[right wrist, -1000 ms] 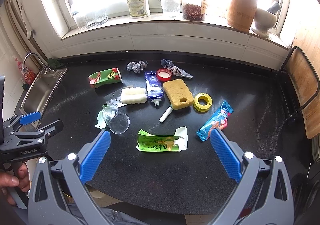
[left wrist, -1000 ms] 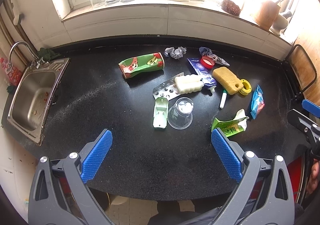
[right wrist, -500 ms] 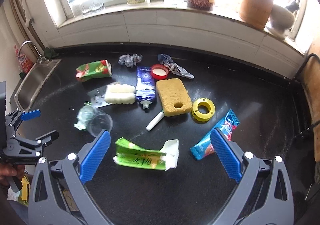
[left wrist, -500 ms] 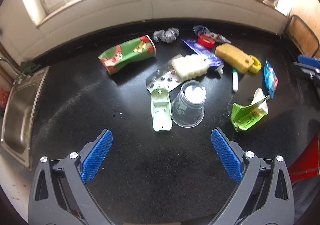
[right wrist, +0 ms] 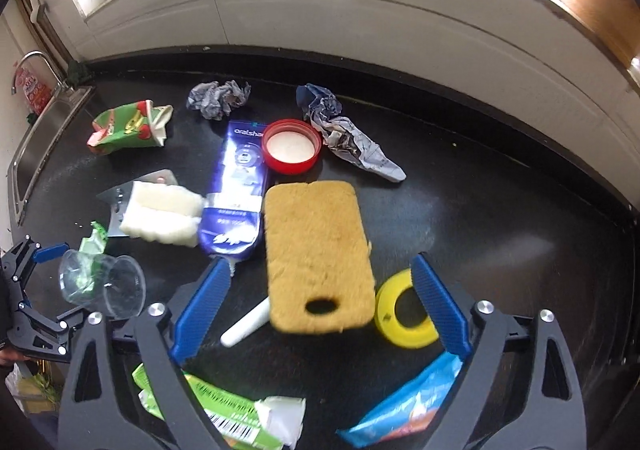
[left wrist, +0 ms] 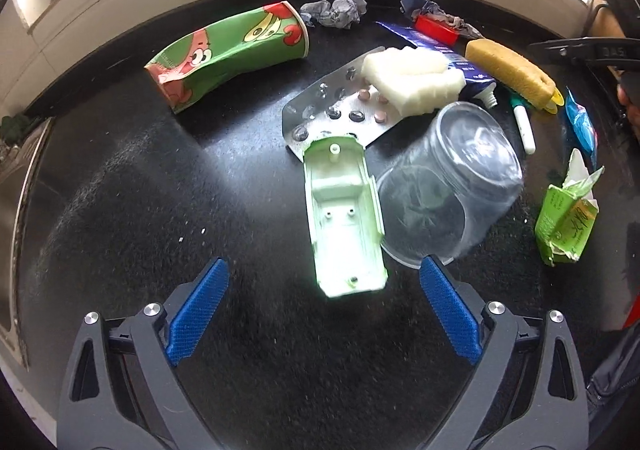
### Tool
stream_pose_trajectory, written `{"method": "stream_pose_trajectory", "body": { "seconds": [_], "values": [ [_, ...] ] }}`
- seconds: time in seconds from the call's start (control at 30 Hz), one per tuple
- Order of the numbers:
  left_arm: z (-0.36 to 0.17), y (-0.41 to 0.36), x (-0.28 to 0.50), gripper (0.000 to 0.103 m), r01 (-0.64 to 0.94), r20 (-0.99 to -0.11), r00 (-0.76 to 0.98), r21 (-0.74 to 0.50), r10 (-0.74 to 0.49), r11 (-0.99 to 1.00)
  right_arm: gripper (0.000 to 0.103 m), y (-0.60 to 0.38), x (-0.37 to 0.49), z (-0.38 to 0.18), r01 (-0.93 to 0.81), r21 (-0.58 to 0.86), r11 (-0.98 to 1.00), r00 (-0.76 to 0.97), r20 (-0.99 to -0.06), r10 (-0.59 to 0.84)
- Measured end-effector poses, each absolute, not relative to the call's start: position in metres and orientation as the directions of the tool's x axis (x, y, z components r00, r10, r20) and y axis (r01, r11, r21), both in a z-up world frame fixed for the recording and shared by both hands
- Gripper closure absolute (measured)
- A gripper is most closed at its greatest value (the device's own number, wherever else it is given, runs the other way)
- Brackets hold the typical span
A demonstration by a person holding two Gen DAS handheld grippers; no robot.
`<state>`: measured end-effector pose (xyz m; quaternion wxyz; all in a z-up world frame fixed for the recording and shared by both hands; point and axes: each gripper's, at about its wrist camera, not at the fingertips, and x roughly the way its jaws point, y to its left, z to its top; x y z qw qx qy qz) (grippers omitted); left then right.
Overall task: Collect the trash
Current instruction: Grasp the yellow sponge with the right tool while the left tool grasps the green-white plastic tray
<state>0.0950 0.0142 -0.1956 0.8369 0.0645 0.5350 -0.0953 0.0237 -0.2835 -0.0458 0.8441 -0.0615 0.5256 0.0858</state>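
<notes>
Trash lies scattered on a black counter (left wrist: 120, 210). My left gripper (left wrist: 324, 310) is open, just short of a pale green plastic tray (left wrist: 342, 218) and a tipped clear cup (left wrist: 448, 190). Behind them lie a pill blister (left wrist: 336, 114), white foam (left wrist: 412, 78) and a crushed green paper cup (left wrist: 228, 50). My right gripper (right wrist: 320, 310) is open, low over a yellow sponge (right wrist: 316, 250), with a yellow tape ring (right wrist: 400, 314) by its right finger and a white marker (right wrist: 246, 324) by its left. A green carton (right wrist: 224, 410) and a blue wrapper (right wrist: 404, 414) lie under it.
A blue toothpaste tube (right wrist: 240, 186), red lid (right wrist: 291, 146) and crumpled papers (right wrist: 218, 98) (right wrist: 344, 130) lie toward the back wall. A steel sink (right wrist: 36, 146) is at the left end. The left gripper also shows in the right wrist view (right wrist: 28, 298).
Both grippers have dropped lower and moved forward toward the trash. The left now nears the green tray and cup; the right now straddles the sponge. Both stay open.
</notes>
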Motion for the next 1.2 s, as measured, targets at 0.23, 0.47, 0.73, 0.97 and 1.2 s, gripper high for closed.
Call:
{"method": "stream_pose_trajectory", "body": {
  "seconds": [0.23,0.47,0.73,0.97,1.2],
  "values": [
    [-0.199,0.020,0.113,0.035,0.261,-0.905,0.402,-0.033,-0.140,0.965,0.044,-0.275,0.039,-0.068,-0.262,-0.033,0.964,0.364,-0.929,0.067],
    [-0.188,0.025,0.111,0.070,0.254,-0.898,0.417,-0.032,-0.139,0.967,0.053,-0.273,0.022,-0.043,-0.240,-0.031,0.970,0.421,-0.904,0.076],
    [-0.144,0.028,0.090,0.070,0.184,-0.887,0.451,-0.016,-0.099,0.983,0.053,-0.266,-0.020,0.005,-0.198,-0.020,0.980,0.495,-0.865,0.083],
    [-0.115,0.024,0.065,0.070,0.149,-0.872,0.479,-0.034,-0.103,0.988,0.053,-0.255,-0.057,0.027,-0.188,-0.011,0.982,0.526,-0.846,0.091],
    [-0.098,0.031,0.048,0.070,0.102,-0.854,0.512,-0.046,-0.092,0.994,0.053,-0.238,-0.072,0.037,-0.206,-0.013,0.979,0.547,-0.830,0.104]
  ]
}}
